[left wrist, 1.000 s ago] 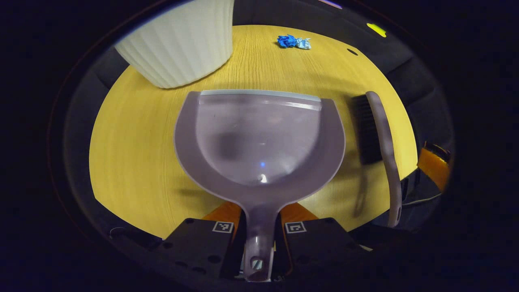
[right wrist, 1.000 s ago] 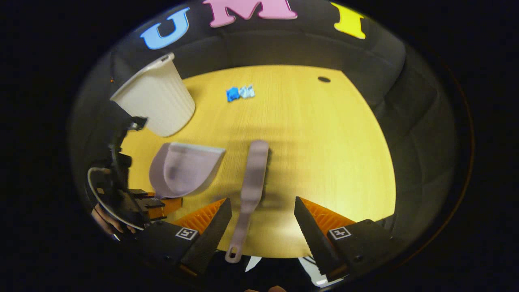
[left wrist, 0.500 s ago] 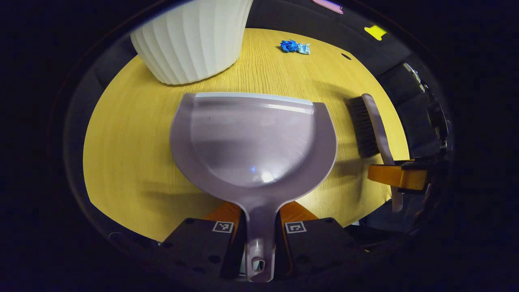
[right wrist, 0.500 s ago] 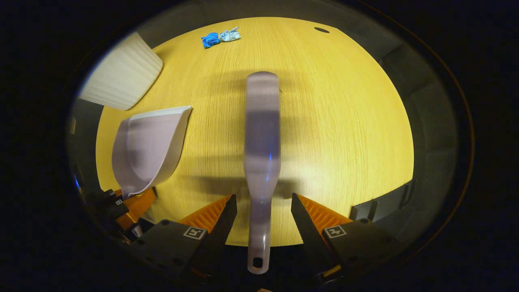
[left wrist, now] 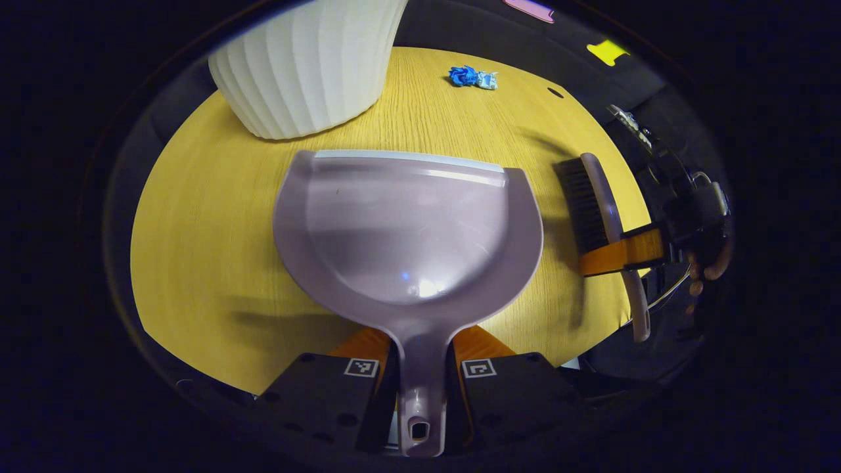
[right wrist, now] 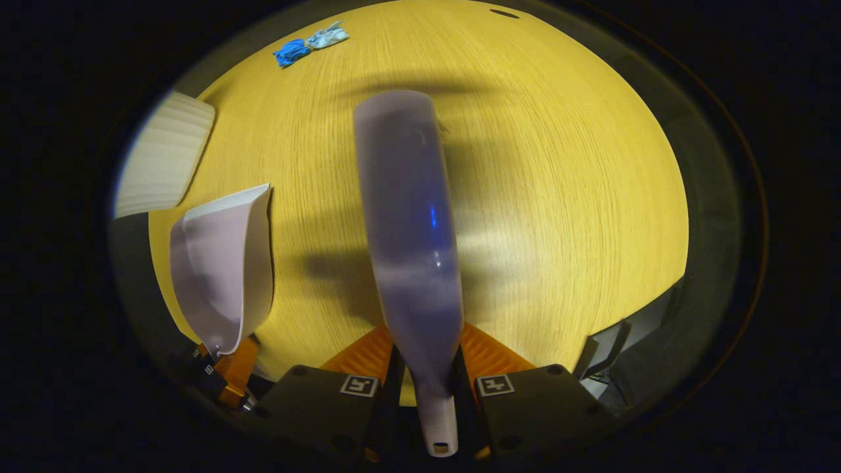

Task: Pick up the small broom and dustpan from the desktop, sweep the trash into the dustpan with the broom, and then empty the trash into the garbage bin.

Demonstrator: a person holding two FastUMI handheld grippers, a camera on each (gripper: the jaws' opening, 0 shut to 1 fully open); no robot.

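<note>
Right gripper view: right gripper [right wrist: 424, 387] clamped on broom [right wrist: 407, 217] handle, head stretching ahead of jaws. Left gripper [left wrist: 420, 378] pinching dustpan [left wrist: 407, 223] handle. Probably light, stiff, slick plastic; best gripped mid-handle.

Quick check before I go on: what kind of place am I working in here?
Likely a staged recording booth, not a lived-in room: a round wood-grain desktop ringed by dark cloth walls, holding just a white ribbed garbage bin, crumpled blue trash, the dustpan and small broom.
</note>
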